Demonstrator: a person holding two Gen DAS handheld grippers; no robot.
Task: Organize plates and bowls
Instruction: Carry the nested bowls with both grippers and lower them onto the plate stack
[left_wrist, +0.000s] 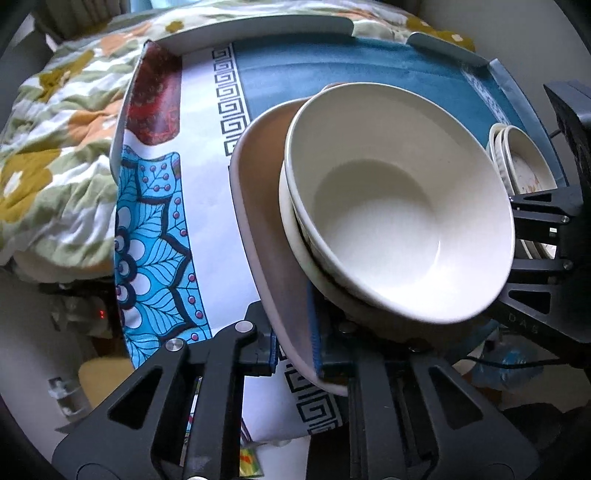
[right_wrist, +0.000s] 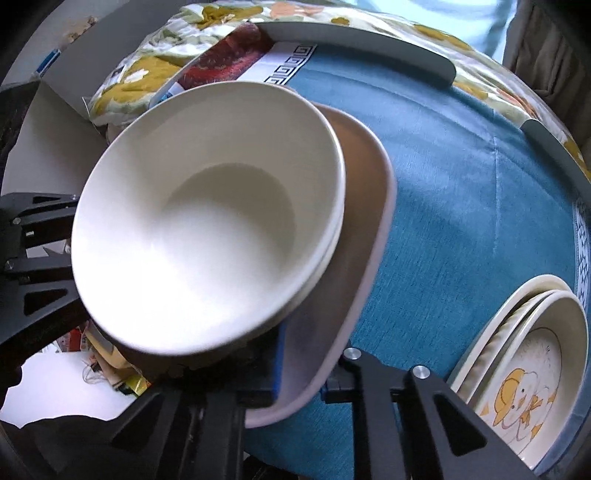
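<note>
Both wrist cameras sit close over the same grey plate (left_wrist: 273, 280) carrying stacked white bowls (left_wrist: 399, 206), looking down along their fingers. The left view comes from the plate's left edge, the right view from its right edge. Both share the blue tablecloth (right_wrist: 461, 192) and the far floral bedding (left_wrist: 55, 147).

left gripper (left_wrist: 295, 354): black triangular-cutout frame | silver screws | blue pads | right gripper (right_wrist: 299, 373): same

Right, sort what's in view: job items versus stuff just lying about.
Job: white bowls, nested, on the grey plate gripped by the left gripper and right gripper; stacked duck plates.

Lying about: floral bedding, patterned cloth.
</note>
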